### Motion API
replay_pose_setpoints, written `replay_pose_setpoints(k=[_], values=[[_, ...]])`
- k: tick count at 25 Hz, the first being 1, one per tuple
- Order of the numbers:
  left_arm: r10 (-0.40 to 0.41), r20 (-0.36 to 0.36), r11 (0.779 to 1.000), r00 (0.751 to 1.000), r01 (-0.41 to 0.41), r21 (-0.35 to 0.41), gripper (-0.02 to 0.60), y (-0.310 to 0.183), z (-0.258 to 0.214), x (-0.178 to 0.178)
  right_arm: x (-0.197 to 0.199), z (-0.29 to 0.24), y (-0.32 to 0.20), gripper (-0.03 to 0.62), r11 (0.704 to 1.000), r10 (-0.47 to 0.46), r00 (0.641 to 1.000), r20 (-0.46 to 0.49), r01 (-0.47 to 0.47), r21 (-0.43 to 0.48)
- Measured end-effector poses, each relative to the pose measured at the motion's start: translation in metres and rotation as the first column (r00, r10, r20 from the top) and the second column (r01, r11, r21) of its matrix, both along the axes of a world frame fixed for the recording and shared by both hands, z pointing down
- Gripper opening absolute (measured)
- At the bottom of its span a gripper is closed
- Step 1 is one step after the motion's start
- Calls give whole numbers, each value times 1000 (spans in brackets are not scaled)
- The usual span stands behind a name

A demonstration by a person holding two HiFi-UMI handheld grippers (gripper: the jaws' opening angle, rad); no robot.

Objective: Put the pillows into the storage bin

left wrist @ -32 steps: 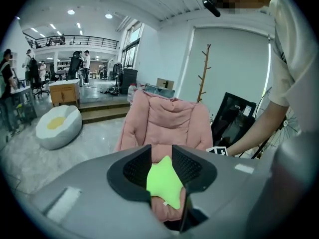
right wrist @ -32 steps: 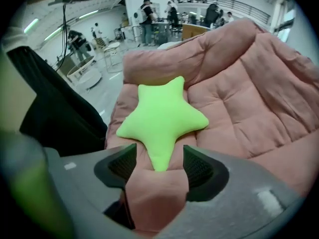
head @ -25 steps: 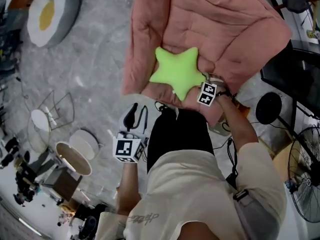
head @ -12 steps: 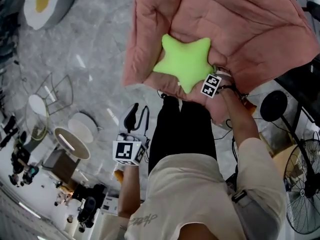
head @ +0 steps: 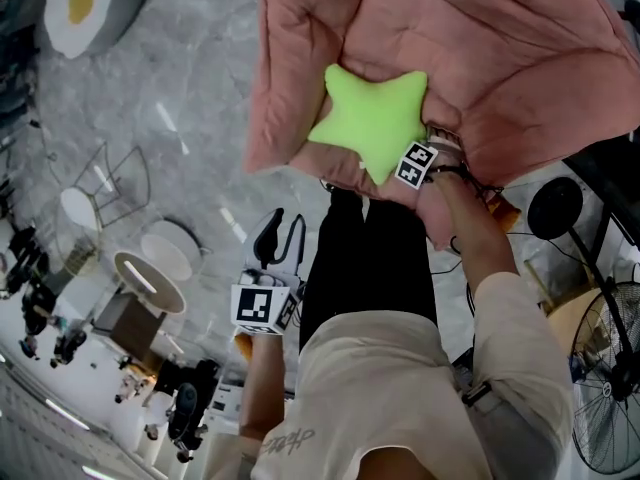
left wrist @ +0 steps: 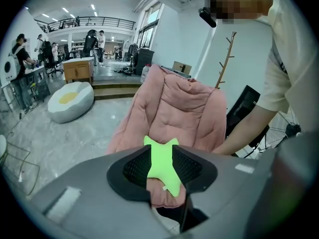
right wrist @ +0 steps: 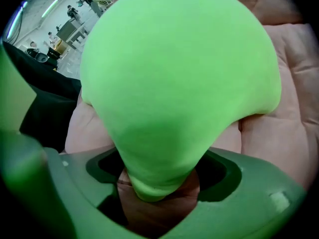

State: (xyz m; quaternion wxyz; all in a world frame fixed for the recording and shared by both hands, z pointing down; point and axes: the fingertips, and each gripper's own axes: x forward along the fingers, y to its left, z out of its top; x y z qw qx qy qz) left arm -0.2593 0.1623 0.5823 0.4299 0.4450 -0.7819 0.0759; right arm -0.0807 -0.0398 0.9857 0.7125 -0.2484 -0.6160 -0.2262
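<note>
- A green star pillow point(head: 372, 118) lies flat on a pink quilted cushion point(head: 520, 58), near the cushion's edge closest to the person.
- The right gripper point(right wrist: 160, 173) points straight down at the star's lowest arm. Its jaws have just been opening and stand wide apart; the tip of that arm sits between them with a dark gap on each side, so the pads do not press on it.
- The left gripper point(left wrist: 160, 156) hangs low beside the person's black trousers point(head: 365, 258), well apart from the pillow. Its jaws are spread with nothing between them; the star and the cushion show only in the distance through the gap.
- The person, in a cream shirt point(head: 400, 388), stands at the foot of the cushion on a grey marbled floor point(head: 190, 98).
- A fried-egg-shaped beanbag point(head: 90, 3) sits well off to the left, and a floor fan point(head: 605, 368) stands at the right edge.
</note>
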Motion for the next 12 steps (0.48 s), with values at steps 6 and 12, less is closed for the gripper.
replay_pose_setpoints(k=[6,12], values=[[3,-7,1000,1000,-3,-22,149,-1,0,2,0,4,-4,399,1000,-1,999,-40,0,-15],[25,14,1000,1000,-25,14,148,-6,-3,6,-6,-22,8,310,999,-1,998,70,4,-51]])
